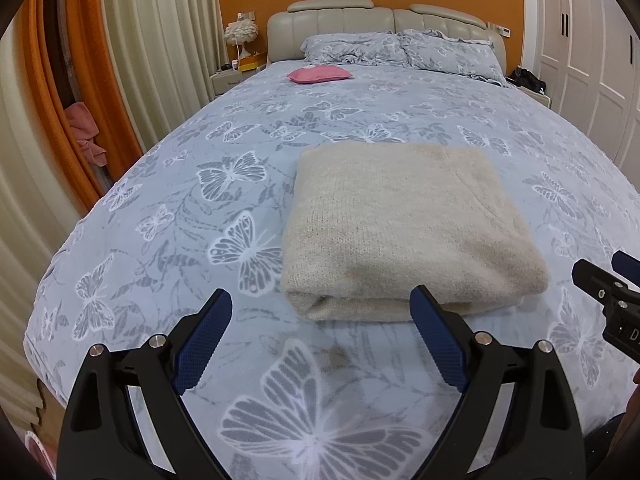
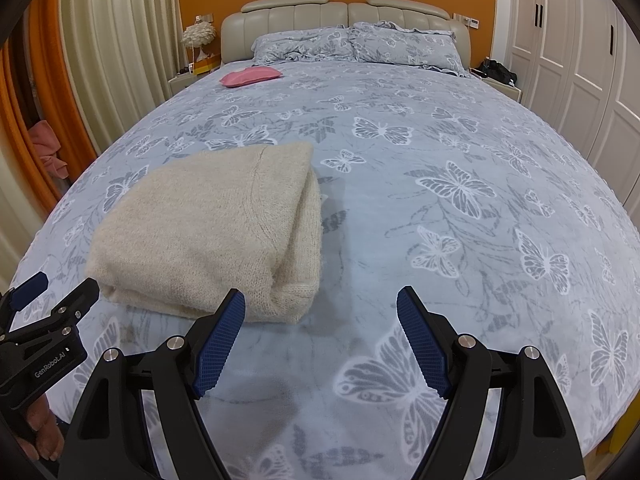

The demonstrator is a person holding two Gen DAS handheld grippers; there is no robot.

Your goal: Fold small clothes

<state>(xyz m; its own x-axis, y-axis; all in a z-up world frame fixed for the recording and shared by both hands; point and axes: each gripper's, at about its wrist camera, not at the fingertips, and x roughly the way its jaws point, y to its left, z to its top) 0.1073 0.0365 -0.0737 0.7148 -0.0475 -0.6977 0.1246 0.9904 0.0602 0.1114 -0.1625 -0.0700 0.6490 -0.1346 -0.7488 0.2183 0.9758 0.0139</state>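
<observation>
A cream knitted garment lies folded into a thick rectangle on the bed near its foot; it also shows in the right wrist view. My left gripper is open and empty, hovering just in front of the garment's near folded edge. My right gripper is open and empty, just to the right of the garment's near right corner. Each gripper shows at the edge of the other's view, the right gripper and the left gripper.
The bed has a blue butterfly-print cover. A pink pouch lies far up the bed, near two pillows and the headboard. Curtains hang at the left, white wardrobe doors stand at the right, and there are nightstands on both sides.
</observation>
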